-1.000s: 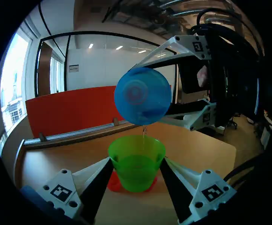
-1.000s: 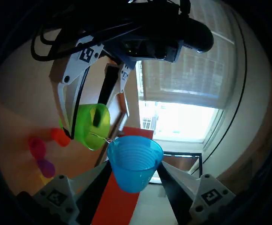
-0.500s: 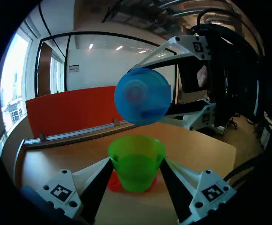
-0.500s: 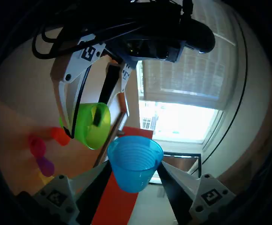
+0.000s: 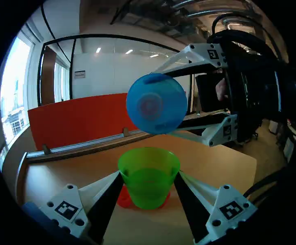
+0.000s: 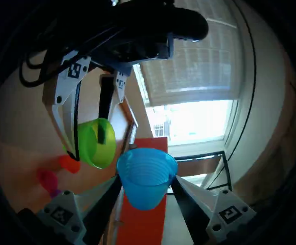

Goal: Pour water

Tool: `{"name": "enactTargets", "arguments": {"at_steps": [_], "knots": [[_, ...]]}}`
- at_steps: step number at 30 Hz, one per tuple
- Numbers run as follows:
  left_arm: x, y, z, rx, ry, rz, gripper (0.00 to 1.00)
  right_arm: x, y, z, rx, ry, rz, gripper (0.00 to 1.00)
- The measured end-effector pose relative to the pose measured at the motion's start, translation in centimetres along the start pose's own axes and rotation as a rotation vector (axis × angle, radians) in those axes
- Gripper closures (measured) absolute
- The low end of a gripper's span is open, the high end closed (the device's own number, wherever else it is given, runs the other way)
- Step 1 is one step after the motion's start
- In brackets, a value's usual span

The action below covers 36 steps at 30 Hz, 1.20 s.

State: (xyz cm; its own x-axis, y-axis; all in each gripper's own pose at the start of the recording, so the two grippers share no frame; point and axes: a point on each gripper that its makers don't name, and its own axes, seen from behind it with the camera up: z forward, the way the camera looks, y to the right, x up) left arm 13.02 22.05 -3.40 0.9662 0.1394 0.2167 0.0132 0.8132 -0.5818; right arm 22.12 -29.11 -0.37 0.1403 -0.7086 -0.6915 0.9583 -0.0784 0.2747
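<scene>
Grip | left gripper (image 5: 148, 176) jaws clamp tapered green cup (image 5: 149, 190) | right gripper (image 6: 147, 179) jaws clamp ribbed blue cup (image 6: 146, 192)

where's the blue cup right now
In the left gripper view, centre: the blue cup is tipped on its side, held by the right gripper, directly above the green cup.

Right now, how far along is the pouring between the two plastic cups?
Done: the translucent green plastic cup, held upright by the left gripper, appears partly filled. In hand: the right gripper holds the blue plastic cup tipped sideways above it, with no stream visible. Left, likely: righting the blue cup and setting both down.
</scene>
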Motion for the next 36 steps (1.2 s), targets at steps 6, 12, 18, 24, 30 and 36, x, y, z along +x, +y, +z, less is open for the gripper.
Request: {"name": "enactTargets", "arguments": {"at_steps": [6, 12, 18, 24, 30, 36], "knots": [[0.0, 0.1, -0.1, 0.0, -0.002, 0.003, 0.17, -1.0, -0.2, -0.4, -0.007, 0.0, 0.253, 0.13], [0.1, 0.1, -0.1, -0.002, -0.004, 0.008, 0.16, -2.2, -0.5, -0.8, -0.01, -0.01, 0.442, 0.12], [0.0, 0.2, -0.1, -0.002, -0.006, 0.009, 0.17, -3.1, -0.7, -1.0, -0.034, -0.026, 0.618, 0.13], [-0.1, 0.1, 0.0, 0.0, -0.007, 0.009, 0.17, -3.5, -1.0, -1.4, -0.047, -0.025, 0.825, 0.13], [-0.1, 0.0, 0.0, 0.001, -0.009, 0.009, 0.17, -4.1, -1.9, -1.8, -0.044, -0.037, 1.018, 0.13], [-0.2, 0.1, 0.2, -0.004, -0.013, 0.007, 0.17, -4.0, -2.6, -2.0, -0.038, -0.034, 1.139, 0.13]]}}
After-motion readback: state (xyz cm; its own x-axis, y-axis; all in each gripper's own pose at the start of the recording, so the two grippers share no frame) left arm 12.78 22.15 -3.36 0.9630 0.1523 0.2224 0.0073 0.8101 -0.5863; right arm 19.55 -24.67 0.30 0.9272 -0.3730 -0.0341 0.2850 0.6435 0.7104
